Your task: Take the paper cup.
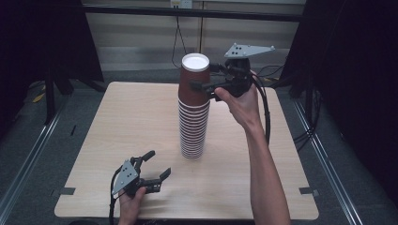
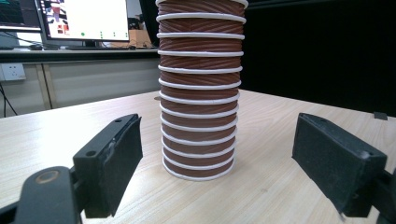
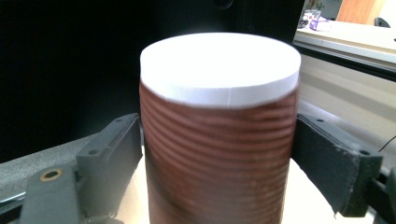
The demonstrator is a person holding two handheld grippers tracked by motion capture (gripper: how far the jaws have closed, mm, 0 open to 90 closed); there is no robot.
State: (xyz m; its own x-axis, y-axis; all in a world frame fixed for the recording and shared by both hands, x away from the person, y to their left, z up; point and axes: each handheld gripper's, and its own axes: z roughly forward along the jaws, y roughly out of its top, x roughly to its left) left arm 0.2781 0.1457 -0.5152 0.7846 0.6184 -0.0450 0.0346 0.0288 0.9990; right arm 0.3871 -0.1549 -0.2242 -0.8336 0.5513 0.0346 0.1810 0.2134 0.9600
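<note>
Cups (image 1: 193, 124) stand stacked upside down mid-table, and we judge unstacking barely begun: our right gripper (image 1: 206, 86) clamps the top cup (image 3: 219, 135), our left gripper (image 1: 157, 165) waits open near the table's front edge (image 1: 187, 216).

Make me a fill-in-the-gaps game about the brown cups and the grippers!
1. The tall stack of ribbed brown paper cups stands upside down on the ____ wooden table.
2. The right hand-held gripper has its jaws on either side of the ____ cup of the stack.
3. The left hand-held gripper has nothing between its jaws, which are ____.

Missing words: light; top; open
</note>
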